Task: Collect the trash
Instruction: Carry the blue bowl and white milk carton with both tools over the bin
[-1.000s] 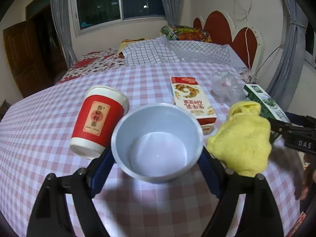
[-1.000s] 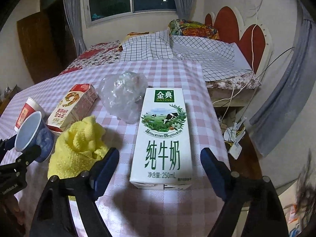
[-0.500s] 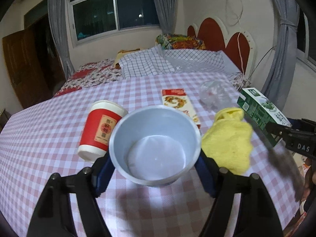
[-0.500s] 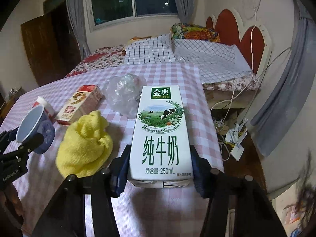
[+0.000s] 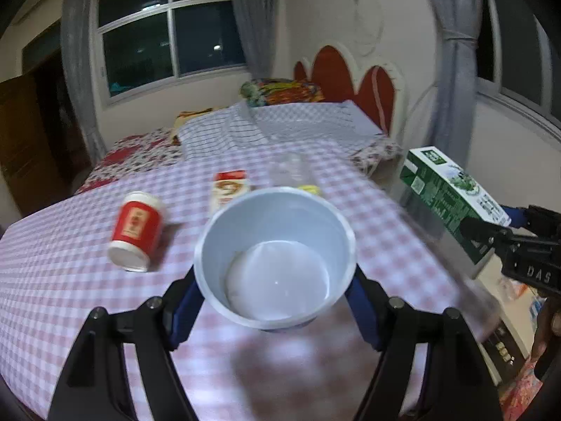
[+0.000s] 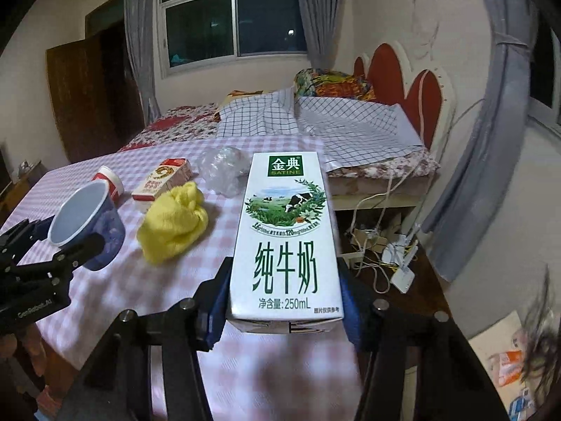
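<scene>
My left gripper [image 5: 275, 310] is shut on a blue paper cup [image 5: 277, 256], open mouth toward the camera, held above the checked table [image 5: 70, 280]. The cup also shows in the right wrist view [image 6: 87, 224]. My right gripper [image 6: 282, 310] is shut on a green-and-white milk carton [image 6: 285, 231], lifted off the table; it also shows in the left wrist view [image 5: 452, 193]. On the table lie a red paper cup [image 5: 135, 229], an orange-and-white carton [image 5: 229, 186], a yellow cloth [image 6: 173, 221] and a crumpled clear plastic bag [image 6: 222, 168].
A bed with checked sheets [image 6: 315, 115] stands behind the table. Cables and a power strip [image 6: 392, 256] lie on the floor to the right. Printed packaging [image 6: 508, 365] lies on the floor at the lower right.
Both grippers have risen and pulled back from the table. The right gripper closed on the milk carton and lifted it. The blue cup stays held.
</scene>
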A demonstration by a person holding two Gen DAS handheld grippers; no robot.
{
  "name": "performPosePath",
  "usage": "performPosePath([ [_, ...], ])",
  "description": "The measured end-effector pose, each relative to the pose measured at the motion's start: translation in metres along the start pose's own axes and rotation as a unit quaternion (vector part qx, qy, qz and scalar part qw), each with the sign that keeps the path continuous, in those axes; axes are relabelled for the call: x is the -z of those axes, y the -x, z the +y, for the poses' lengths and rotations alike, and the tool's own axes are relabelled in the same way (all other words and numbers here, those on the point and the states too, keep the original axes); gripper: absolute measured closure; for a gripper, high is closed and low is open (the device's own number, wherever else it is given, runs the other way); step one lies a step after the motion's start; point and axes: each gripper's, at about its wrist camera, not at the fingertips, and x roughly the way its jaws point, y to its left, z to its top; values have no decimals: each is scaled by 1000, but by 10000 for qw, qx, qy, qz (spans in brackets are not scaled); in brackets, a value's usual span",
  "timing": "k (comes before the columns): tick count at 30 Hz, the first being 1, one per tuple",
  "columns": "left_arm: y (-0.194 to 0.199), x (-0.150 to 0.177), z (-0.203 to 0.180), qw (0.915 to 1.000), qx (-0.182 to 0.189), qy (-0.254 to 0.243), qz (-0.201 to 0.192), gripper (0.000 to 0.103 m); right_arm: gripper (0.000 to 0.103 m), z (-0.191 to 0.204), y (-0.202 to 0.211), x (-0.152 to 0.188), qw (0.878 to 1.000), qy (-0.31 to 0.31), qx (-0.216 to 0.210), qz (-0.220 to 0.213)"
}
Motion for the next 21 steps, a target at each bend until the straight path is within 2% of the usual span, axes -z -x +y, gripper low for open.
performPosePath([
  [11,41,13,-99,9966,651,-476,-140,28,47,-73,84,63,9984,-343,433,-133],
  [17,59,24,-150,9925,961,-725,-197,28,47,-112,120,100,9963,-591,603,-176],
  [21,67,39,-180,9876,1312,-835,-200,28,47,-134,137,127,9950,-688,700,-171],
])
